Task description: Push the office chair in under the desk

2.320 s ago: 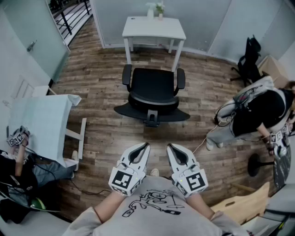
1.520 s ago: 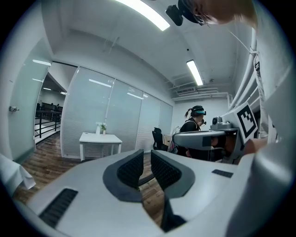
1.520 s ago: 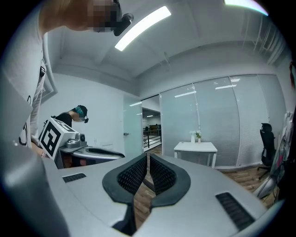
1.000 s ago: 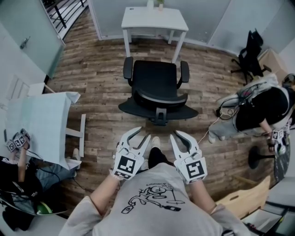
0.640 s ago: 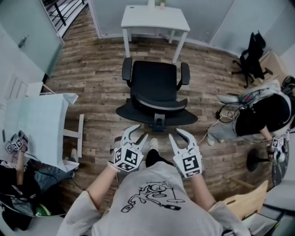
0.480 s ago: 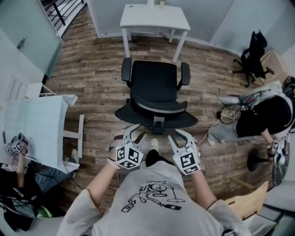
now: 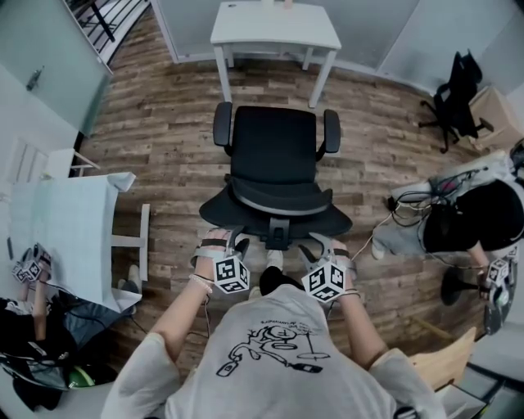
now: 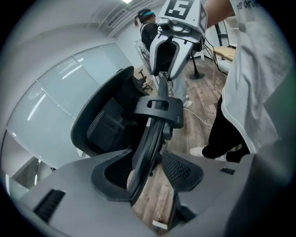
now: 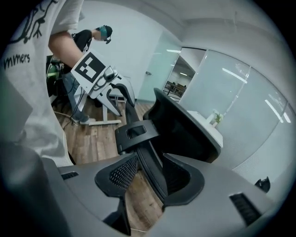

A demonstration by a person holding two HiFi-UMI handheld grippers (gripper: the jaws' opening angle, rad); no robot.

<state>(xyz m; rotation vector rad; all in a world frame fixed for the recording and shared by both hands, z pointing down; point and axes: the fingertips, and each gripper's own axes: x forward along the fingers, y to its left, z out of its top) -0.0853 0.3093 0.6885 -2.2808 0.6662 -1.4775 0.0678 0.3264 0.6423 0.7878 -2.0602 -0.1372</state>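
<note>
The black office chair (image 7: 274, 159) stands upright on the wood floor (image 7: 164, 139), its seat facing the desk (image 7: 274, 24) and its curved backrest (image 7: 274, 206) turned the other way, with a padded armrest (image 7: 223, 127) on each side. It is lined up with the gap between the desk's legs, close in front of them, with the seat wholly out from under it. The desk is white, with slim legs, and stands against the pale wall.
</note>
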